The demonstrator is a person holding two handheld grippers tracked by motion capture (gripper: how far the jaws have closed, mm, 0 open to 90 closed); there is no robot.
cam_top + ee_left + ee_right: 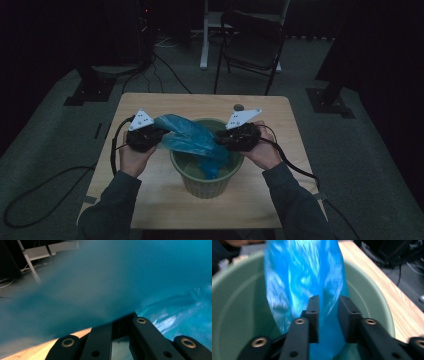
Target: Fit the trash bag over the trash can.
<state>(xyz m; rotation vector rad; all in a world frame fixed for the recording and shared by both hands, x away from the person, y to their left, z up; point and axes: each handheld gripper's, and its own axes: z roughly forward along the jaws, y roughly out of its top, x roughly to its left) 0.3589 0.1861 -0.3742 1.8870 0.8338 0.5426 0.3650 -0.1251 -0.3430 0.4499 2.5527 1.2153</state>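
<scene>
Item one: blue plastic bag [192, 137], thin and crumpled. It stretches from your left gripper [159, 136] across the near-left rim of the green bin [206, 186], and its lower end hangs down inside the bin.

Item two: your left gripper, held at the left of the bin and just above the wooden table [150, 200]. Its jaws are fully closed on the bag's upper edge; in the left gripper view the blue film [112, 282] drapes right over the jaws.

Item three: your right gripper [220, 139], held over the bin's right rim. Its jaws stand parted, with a fold of the bag [304, 277] running between them (the film sits in the gap, but whether the pads press on it is not clear). The bin's pale green inner wall [239, 302] shows behind.

Item four: green bin, ribbed, upright at the middle of the table.

Item five: a black folding chair [252, 37], on the floor beyond the far edge of the table.
</scene>
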